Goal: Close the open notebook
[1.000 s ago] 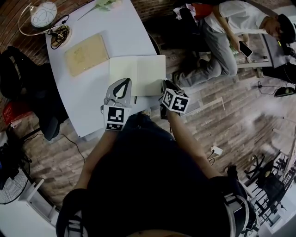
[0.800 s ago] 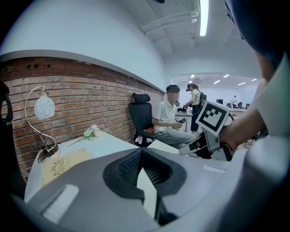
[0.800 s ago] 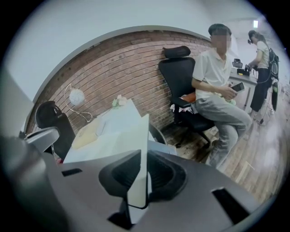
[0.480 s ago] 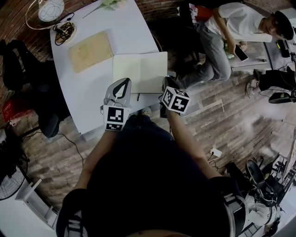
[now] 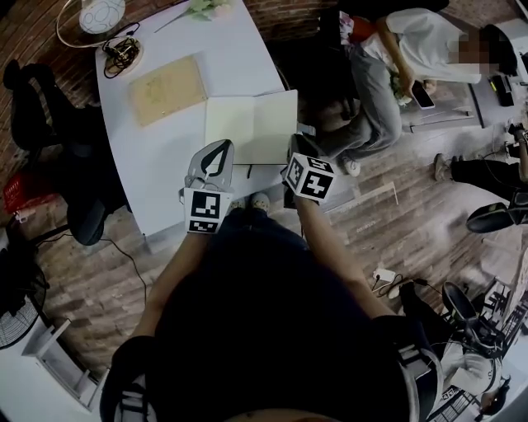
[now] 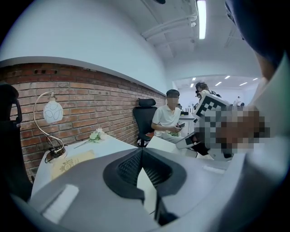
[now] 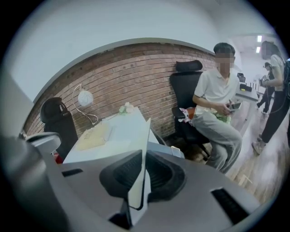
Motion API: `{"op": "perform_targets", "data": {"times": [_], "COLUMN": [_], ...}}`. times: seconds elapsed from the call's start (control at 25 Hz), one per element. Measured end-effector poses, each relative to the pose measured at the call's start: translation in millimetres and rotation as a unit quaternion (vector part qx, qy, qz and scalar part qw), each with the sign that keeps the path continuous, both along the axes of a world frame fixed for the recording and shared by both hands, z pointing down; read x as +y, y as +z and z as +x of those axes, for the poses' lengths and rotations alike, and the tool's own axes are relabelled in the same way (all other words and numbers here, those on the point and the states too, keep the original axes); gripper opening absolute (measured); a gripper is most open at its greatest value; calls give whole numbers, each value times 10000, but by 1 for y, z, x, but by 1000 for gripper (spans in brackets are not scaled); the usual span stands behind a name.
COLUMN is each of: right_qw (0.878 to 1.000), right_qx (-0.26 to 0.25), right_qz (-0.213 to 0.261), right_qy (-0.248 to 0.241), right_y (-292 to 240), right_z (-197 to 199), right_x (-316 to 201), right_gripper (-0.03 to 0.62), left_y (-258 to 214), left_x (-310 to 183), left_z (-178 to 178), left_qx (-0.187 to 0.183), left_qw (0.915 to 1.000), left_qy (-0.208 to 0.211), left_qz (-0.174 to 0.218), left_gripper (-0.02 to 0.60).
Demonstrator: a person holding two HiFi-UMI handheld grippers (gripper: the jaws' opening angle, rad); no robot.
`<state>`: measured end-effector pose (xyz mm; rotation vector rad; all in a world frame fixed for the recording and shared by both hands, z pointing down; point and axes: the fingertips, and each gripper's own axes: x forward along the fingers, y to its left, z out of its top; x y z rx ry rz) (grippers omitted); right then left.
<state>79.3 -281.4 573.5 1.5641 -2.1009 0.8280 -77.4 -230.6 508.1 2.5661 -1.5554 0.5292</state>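
The open notebook (image 5: 247, 124) lies with cream pages on the white table (image 5: 165, 173), near its front edge. My right gripper (image 5: 294, 146) is at the notebook's near right corner. In the right gripper view its jaws are closing, and the pads of the right gripper (image 7: 142, 174) press on the right cover (image 7: 144, 145), which stands up edge-on from the table. My left gripper (image 5: 221, 148) hovers at the notebook's near left corner, shut with nothing in it. In the left gripper view the left gripper (image 6: 142, 158) has a strip of white page (image 6: 148, 192) showing below its pads.
A tan booklet (image 5: 167, 89) lies further back on the table, with a globe lamp (image 5: 103, 15), cables (image 5: 124, 53) and flowers (image 5: 206, 8) at the far end. A person (image 5: 396, 58) sits on a chair right of the table. A black chair (image 5: 74, 165) stands at the left.
My right gripper has risen a little with the notebook's right cover, which now lifts off the table. The left gripper has hardly moved.
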Motion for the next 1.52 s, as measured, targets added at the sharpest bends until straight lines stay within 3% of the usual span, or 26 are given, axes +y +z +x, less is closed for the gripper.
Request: {"op": "perform_targets", "data": {"times": [1.52], "right_qw": [9941], "right_qx": [256], "right_qz": [653], "right_qy": [-824], "right_y": [-45], "right_z": [-77], "right_x": [8], "right_gripper": [32], "left_y": [-14], "left_x": [36], "left_z": [-47], "left_qx": [-15], "left_qw": [9984], "left_qy": [-519], "left_qz": [220], "left_gripper": [-5]}}
